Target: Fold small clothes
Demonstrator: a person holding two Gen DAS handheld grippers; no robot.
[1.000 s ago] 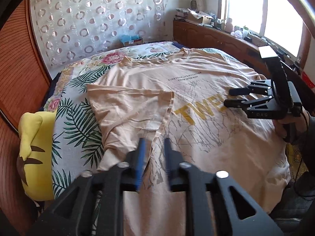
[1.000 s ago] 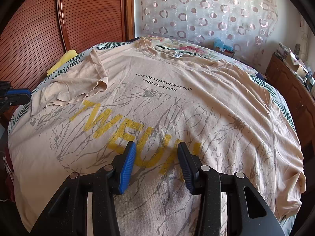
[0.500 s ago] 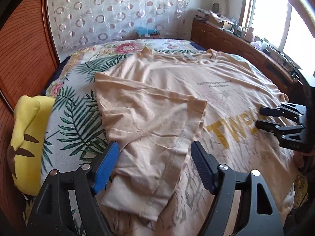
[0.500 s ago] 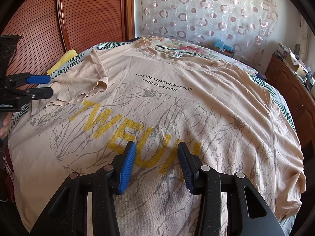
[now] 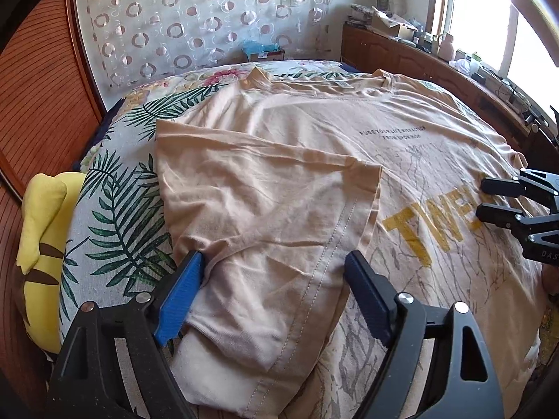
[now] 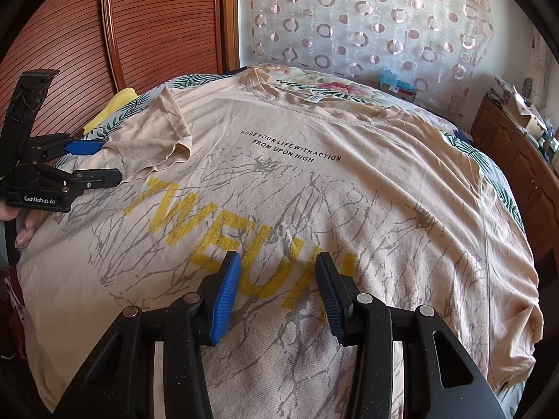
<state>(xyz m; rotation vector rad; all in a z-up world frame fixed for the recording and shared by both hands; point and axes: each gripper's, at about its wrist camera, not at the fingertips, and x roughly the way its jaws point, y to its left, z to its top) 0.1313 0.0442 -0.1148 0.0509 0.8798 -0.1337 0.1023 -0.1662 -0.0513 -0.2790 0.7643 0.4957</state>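
- The peach T-shirt (image 6: 349,188) lies print-up on the bed (image 5: 115,216), spread nearly flat; its long axis runs from the hem at the near edge to the collar (image 6: 279,87) at the far end, toward the curtain (image 6: 367,24).
- The sleeve (image 5: 265,223) on the person's left is folded inward over the chest (its stitched hem runs diagonally, close to the yellow "TWE" lettering).
- The left hand-held gripper (image 5: 274,276) has just been opening and now stands wide; the folded sleeve lies between its blue pads, not clamped, with the left pad at the fabric's outer edge.
- The right hand-held gripper (image 6: 279,279) is half-open above the yellow print, with nothing pinched between the pads.
- Edges and room: the leaf-print sheet shows bare along the shirt's left side, up to a yellow plush toy (image 5: 42,244) at the bed's edge by the wooden panelled wall (image 6: 104,35). On the right the other sleeve reaches the bed's edge, with a wooden cabinet (image 6: 517,153) just beyond.
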